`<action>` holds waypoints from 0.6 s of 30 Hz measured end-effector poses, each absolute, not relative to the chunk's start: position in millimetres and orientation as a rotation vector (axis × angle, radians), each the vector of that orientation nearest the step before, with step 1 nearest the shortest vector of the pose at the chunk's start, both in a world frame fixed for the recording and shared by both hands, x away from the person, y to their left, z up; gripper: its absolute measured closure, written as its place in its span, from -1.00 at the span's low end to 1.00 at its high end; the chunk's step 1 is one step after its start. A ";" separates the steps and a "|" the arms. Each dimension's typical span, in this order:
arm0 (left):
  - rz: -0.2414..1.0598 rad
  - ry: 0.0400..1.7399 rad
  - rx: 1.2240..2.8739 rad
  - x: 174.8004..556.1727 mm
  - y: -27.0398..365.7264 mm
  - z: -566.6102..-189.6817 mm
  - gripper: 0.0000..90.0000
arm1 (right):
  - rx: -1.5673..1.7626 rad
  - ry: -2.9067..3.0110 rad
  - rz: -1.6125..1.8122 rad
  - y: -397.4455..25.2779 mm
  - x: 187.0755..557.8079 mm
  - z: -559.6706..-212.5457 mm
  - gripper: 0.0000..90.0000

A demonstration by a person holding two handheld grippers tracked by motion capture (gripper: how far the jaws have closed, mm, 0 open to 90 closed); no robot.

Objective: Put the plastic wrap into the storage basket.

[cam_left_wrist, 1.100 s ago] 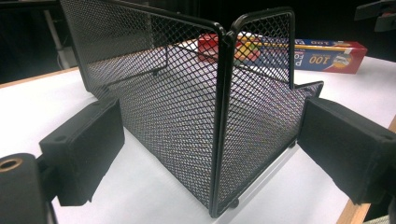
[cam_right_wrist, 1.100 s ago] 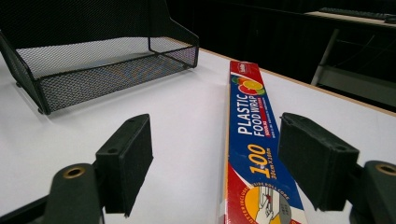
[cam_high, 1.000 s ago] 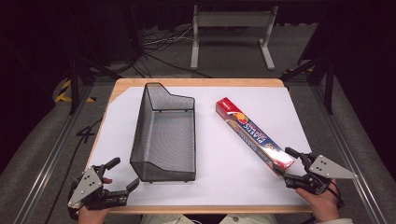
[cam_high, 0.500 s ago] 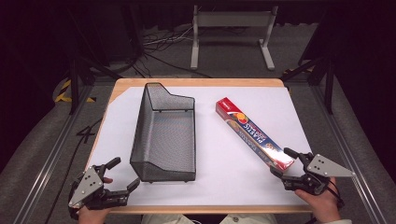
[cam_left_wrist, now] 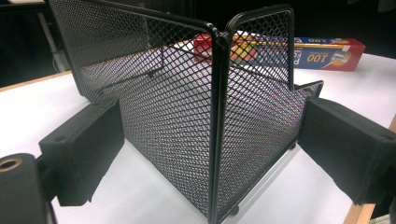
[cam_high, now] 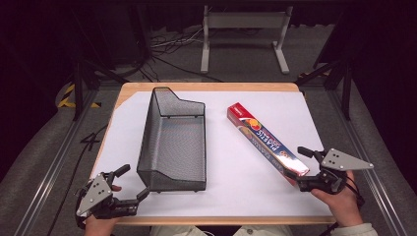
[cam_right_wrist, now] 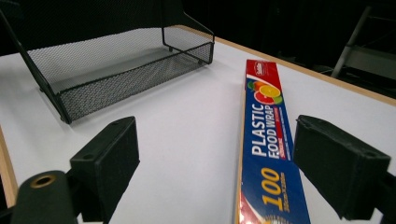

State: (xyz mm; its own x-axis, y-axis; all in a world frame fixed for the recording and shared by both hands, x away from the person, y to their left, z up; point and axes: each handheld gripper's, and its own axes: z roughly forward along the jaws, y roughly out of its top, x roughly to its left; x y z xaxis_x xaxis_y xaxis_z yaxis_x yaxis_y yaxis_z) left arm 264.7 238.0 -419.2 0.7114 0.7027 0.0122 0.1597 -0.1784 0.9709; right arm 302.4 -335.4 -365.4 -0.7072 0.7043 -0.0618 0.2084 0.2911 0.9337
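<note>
The long, narrow cardboard box of plastic food wrap, printed red and blue, lies flat and slantwise on the right half of the white-covered table, well apart from the black wire-mesh tray that stands to its left. Its near end points into the right gripper, whose jaws stand wide apart on either side of that end, in the right gripper view with clear daylight between each black pad and the carton, so nothing is grasped yet. The likely trouble is leverage: pinched at the very tip, so long a box would probably droop or swivel between the pads when lifted, and a jaw closing off-centre could nudge it sideways across the smooth sheet instead of catching it. Thin cardboard may also buckle under a hard squeeze. The left gripper waits at the tray's near corner, jaws spread to both sides of the corner post, clasping nothing.
</note>
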 end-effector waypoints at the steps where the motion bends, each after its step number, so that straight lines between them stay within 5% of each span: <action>1: 0.561 0.697 1.708 264.8 237.8 -419.5 -0.82 | 0.815 2.095 1.415 -334.6 304.7 -362.8 -0.66; 18: 0.564 0.698 1.707 265.0 237.4 -419.3 -0.82 | 1.033 2.122 1.407 -320.0 364.8 -336.1 -0.57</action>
State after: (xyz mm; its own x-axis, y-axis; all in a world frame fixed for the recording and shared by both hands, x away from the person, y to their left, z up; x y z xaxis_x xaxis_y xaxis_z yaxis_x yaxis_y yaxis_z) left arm 265.0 237.4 -419.3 0.7078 0.7064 0.0103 0.1588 -0.1733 0.9720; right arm 364.8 -320.0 -336.1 -0.6515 0.7550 0.0738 0.3622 0.2241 0.9048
